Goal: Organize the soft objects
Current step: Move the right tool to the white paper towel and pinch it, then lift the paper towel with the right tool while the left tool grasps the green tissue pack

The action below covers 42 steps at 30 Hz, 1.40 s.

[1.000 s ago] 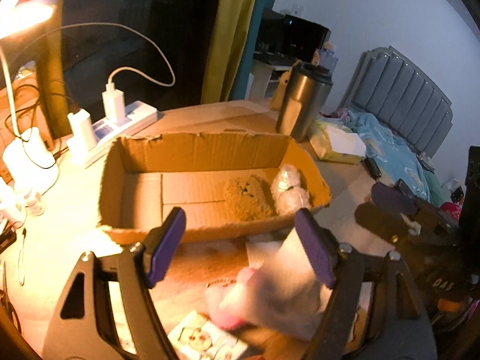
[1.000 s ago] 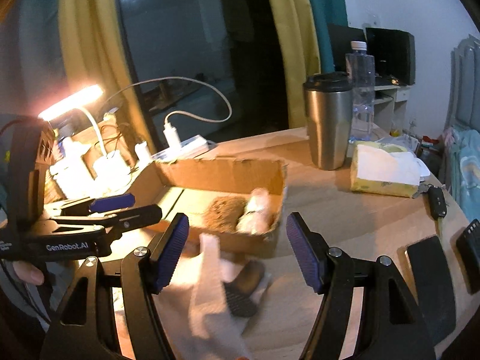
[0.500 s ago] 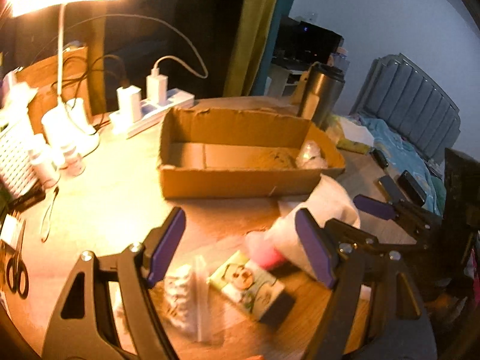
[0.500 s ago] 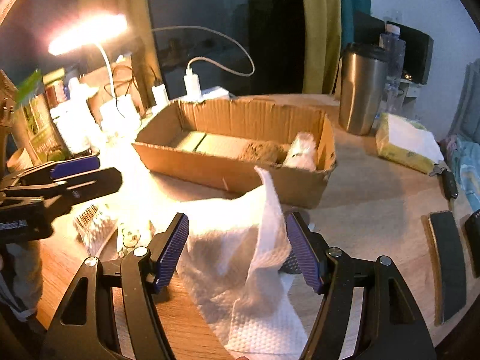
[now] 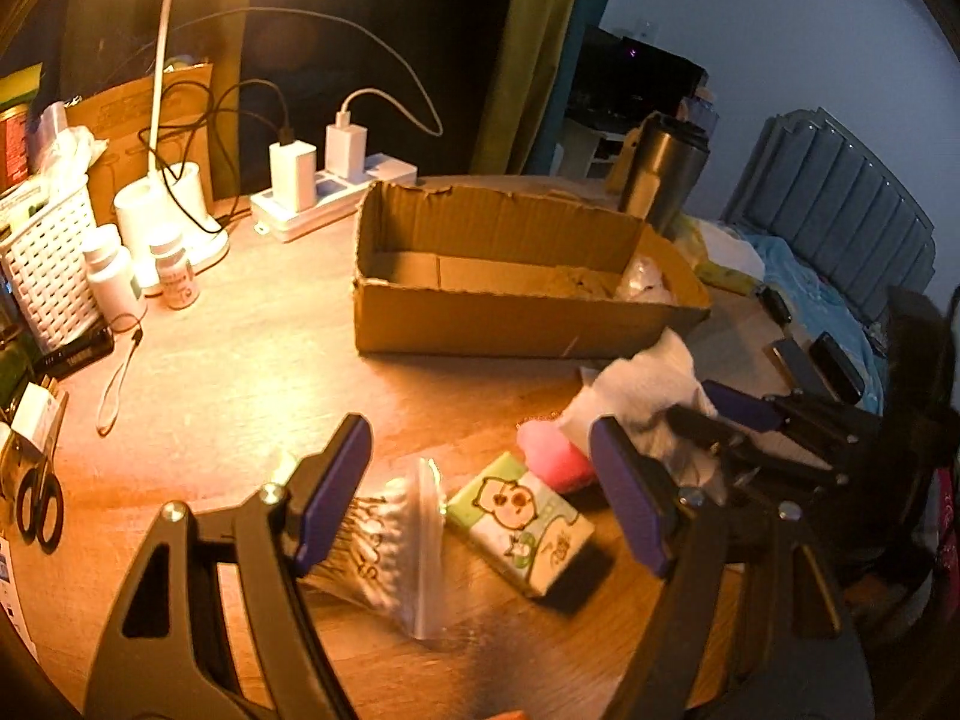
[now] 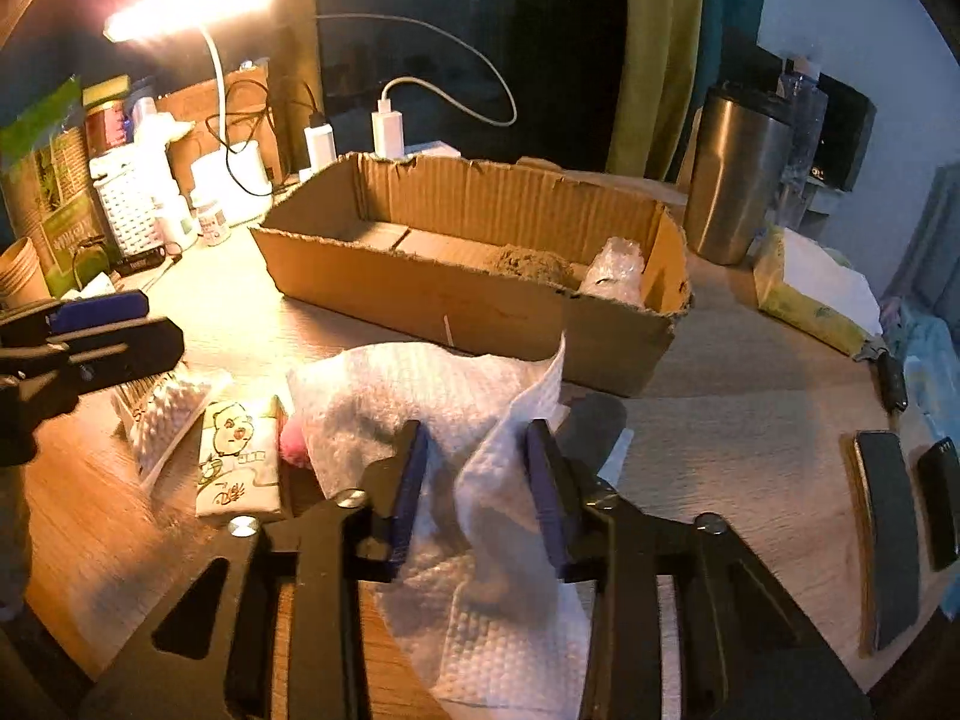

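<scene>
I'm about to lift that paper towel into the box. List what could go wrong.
The right gripper pinches only a raised fold of the paper towel, so it may tear or slip.

The towel drapes over the pink soft object and lies beside the tissue pack, so lifting may drag them.

The trailing sheet could snag the cardboard box wall.

Both wrist views look low across the table (image 5: 228, 372), sharing the cardboard box (image 5: 510, 324) ahead.
</scene>
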{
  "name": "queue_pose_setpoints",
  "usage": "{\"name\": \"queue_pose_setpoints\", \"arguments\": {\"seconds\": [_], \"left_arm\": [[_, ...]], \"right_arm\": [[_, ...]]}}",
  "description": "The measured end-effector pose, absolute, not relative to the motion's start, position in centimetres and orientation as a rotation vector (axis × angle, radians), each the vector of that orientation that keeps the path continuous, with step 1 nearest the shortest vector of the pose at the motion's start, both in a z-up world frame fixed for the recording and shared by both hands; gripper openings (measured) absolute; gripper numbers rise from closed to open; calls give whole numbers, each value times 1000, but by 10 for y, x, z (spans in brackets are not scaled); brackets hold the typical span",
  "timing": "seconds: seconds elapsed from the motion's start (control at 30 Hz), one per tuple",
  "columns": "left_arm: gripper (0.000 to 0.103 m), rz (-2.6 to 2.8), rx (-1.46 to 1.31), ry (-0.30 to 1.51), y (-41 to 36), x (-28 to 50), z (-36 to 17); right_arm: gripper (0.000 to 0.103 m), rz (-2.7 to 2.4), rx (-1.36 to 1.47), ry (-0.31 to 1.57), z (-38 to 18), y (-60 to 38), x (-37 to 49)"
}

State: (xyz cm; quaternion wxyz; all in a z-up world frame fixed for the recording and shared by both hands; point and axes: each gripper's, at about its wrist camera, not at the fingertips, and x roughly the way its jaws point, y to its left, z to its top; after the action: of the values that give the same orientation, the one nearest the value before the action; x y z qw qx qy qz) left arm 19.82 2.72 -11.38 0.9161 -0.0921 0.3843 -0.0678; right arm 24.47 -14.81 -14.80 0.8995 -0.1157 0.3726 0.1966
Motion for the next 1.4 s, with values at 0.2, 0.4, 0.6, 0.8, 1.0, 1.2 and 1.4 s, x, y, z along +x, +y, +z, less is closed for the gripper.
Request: {"name": "queue_pose_setpoints", "arguments": {"seconds": [0.2,0.4,0.6,0.8,1.0,1.2,1.4], "left_arm": [[77,-155,-179,807,19,199,-118],[77,-174,-162,813,7,199,-116],[77,-194,-146,829,-4,200,-119],[77,-210,-128,858,-12,202,-127],[77,-194,-127,888,-9,207,-139],[77,-178,-132,912,-3,209,-149],[77,-164,-148,932,3,212,-157]], "right_arm": [[6,431,-195,718,-130,-164,236],[5,392,-159,662,-111,-188,227],[6,223,-153,662,-116,-236,232],[6,61,-200,739,-146,-270,235],[22,193,-147,782,-154,-255,228],[55,303,-178,851,-169,-218,235],[55,260,-209,883,-177,-221,241]]}}
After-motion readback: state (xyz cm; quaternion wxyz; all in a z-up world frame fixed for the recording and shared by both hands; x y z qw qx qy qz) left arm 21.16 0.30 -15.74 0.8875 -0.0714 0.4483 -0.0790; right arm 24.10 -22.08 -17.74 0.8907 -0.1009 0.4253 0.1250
